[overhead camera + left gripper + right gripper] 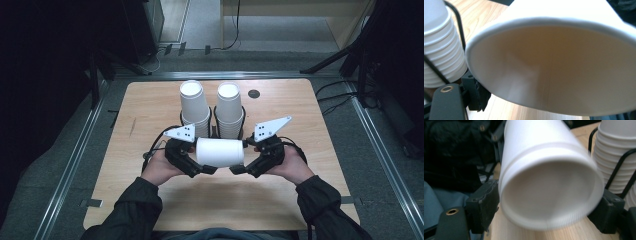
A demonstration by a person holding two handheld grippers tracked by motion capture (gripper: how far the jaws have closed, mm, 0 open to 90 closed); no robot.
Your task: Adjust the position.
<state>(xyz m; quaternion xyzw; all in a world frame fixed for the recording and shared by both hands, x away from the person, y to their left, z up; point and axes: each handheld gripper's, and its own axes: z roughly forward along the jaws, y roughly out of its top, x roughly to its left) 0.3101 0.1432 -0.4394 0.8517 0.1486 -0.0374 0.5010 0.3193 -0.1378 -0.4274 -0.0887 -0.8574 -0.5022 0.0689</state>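
Pale wooden tabletop (pixel 150 107) carries two stacks of white paper cups (pixel 194 107) at upper centre. Below them, left gripper (pixel 209 169) and right gripper (pixel 238 169) clamp a sideways white paper cup (pixel 220 152) by its ends, aloft; likely separating nested cups, needing a straight outward pull.

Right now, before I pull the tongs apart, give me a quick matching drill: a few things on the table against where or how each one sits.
Things:
1. held paper cup
2. two cup stacks
3. black wire holder
4. left tongs

States:
A. upside down, standing side by side
B. lying sideways between both tongs
C. around the bases of the stacks
D. at the cup's open-rim end

Pairs: 1-B, 2-A, 3-C, 4-D
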